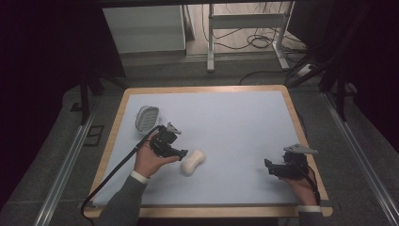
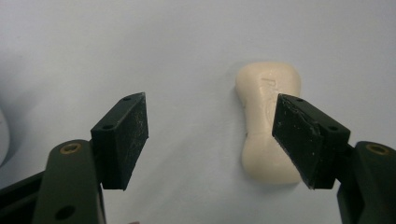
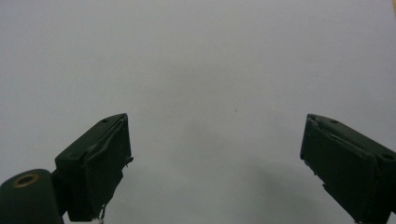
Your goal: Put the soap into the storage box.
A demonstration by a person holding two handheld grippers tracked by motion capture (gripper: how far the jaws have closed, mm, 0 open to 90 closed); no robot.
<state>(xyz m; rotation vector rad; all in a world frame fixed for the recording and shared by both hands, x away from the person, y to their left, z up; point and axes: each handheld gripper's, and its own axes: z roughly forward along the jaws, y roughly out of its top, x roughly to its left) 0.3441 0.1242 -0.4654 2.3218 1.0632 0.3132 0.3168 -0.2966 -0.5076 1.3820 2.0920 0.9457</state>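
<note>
Cream soap bar (image 2: pixel 268 126), pale blue table (image 1: pixel 235 122), black grippers

Grey floor (image 1: pixel 56 155), white metal frame (image 1: pixel 244 28), cables (image 1: pixel 256 42)

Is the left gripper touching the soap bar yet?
Cannot tell. In the left gripper view, the left gripper is open, and one jaw overlaps the soap bar with no plain gap or contact.

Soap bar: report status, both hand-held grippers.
Left hand-held gripper open, beside soap bar, not gripping. Right hand-held gripper open, empty, over bare mat. Soap dish behind left; nothing in the way.
</note>
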